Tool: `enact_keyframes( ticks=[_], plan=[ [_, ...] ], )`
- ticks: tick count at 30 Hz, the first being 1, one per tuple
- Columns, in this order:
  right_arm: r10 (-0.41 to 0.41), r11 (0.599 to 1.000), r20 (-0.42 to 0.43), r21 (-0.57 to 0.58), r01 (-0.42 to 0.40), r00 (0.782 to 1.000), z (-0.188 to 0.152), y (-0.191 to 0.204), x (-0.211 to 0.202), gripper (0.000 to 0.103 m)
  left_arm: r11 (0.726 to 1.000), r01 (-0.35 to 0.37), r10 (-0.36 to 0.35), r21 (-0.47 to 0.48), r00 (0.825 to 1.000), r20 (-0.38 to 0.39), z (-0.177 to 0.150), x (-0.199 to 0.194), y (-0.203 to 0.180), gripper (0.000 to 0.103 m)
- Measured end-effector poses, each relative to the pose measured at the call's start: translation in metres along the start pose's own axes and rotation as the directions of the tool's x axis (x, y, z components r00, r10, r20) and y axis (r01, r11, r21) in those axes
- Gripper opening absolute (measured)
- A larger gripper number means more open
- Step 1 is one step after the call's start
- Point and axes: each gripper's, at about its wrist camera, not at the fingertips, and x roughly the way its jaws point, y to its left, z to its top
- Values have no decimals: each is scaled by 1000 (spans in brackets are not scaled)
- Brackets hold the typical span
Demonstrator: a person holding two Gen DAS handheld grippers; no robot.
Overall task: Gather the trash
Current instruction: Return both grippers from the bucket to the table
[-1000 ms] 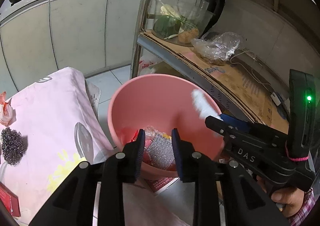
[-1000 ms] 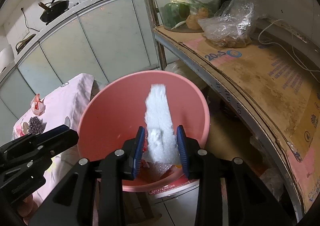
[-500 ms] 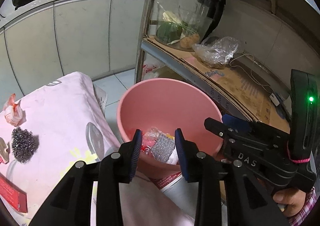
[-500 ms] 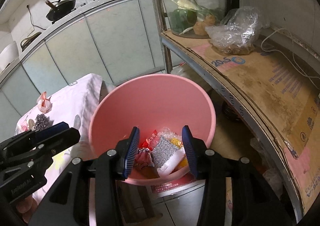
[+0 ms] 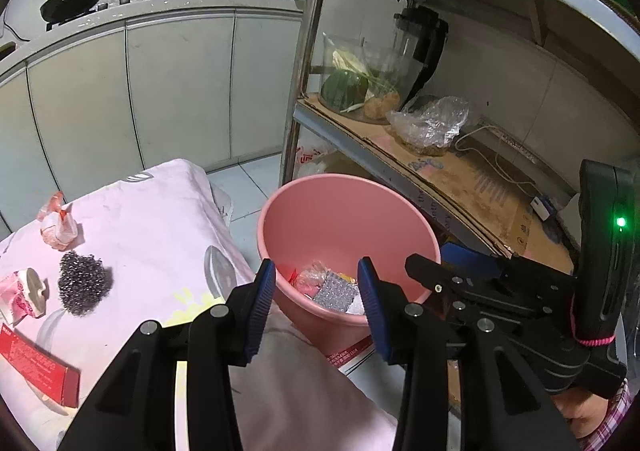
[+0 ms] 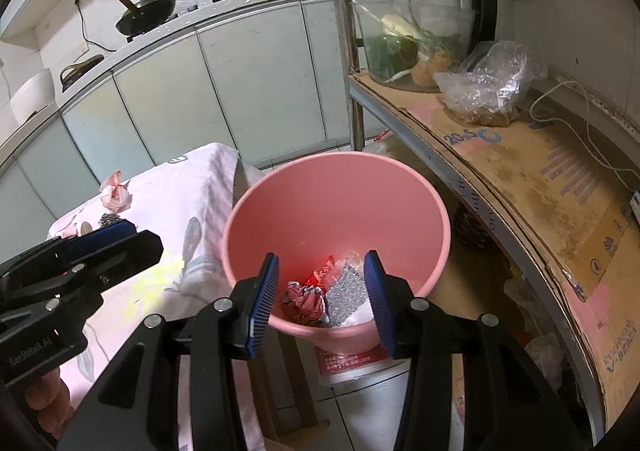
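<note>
Cardboard [image 6: 560, 187] reads "20.S"; left claw [image 5: 316, 303] widening empty, right claw [image 6: 322, 291] spread empty.

Both wrist views look steeply down, sharing the pink bucket [image 5: 344, 219].

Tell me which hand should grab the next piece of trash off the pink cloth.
Left, probably. Its claw is empty, its jaws opening, and sits nearer the scrubber and wrapper; the right claw hangs over the bucket.

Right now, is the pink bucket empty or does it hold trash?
Holds trash. The pink bucket has crumpled wrappers and bubble wrap lying at its bottom, far below the rim.
</note>
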Motion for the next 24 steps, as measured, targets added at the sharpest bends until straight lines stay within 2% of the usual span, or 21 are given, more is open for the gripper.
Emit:
enact_keyframes(
  ticks=[11,24],
  plan=[
    [5,1000,12,-12,-5,1000,-4,11,-18,45,1000,1,-1,-3,1000,23,-8,-24,4,42],
    [55,997,-8,-44,-55,998,-14,40,-22,45,997,-41,42,-72,999,14,-30,-48,33,42]
  ],
)
